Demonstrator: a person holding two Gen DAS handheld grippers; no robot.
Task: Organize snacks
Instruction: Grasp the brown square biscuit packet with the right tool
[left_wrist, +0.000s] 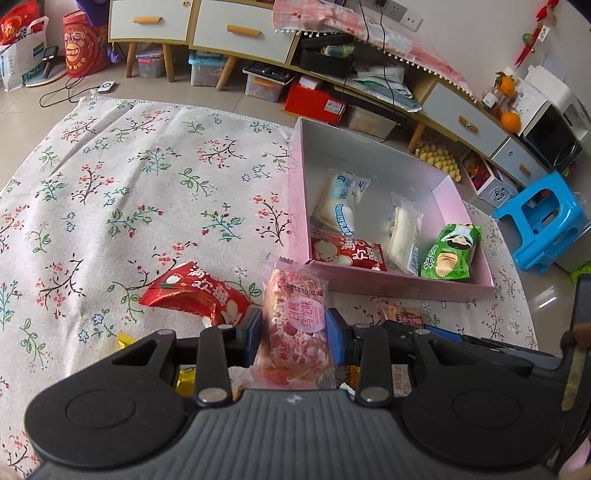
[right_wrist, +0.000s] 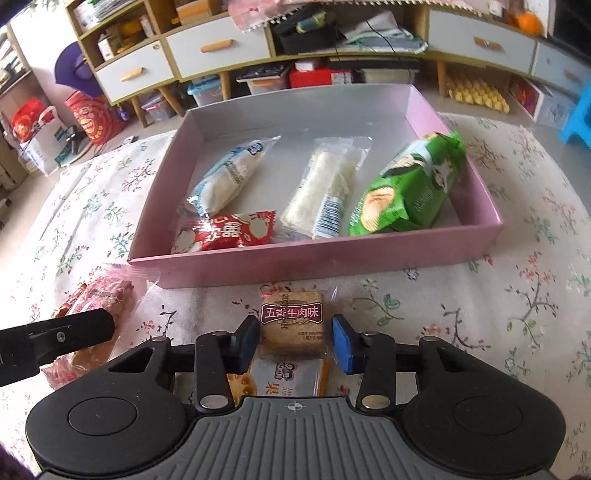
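Note:
A pink box (left_wrist: 406, 286) (right_wrist: 332, 258) on the flowered cloth holds several snacks: a white-blue pack (right_wrist: 229, 173), a clear white pack (right_wrist: 321, 192), a green chip bag (right_wrist: 410, 188) and a red pack (right_wrist: 225, 232). My left gripper (left_wrist: 295, 328) is shut on a pink peach snack pack (left_wrist: 295, 325), just before the box's near-left corner. My right gripper (right_wrist: 293, 341) is open around a brown beef-flavour cracker pack (right_wrist: 290, 325) on the cloth; the right pad stands apart from it. The pink pack also shows in the right wrist view (right_wrist: 99, 295).
A second red pack (left_wrist: 195, 295) lies on the cloth left of my left gripper. Yellow wrappers (left_wrist: 184, 380) and an orange pack (right_wrist: 280, 380) lie under the grippers. Low cabinets (right_wrist: 221, 48) and a blue stool (left_wrist: 543, 221) stand beyond the table.

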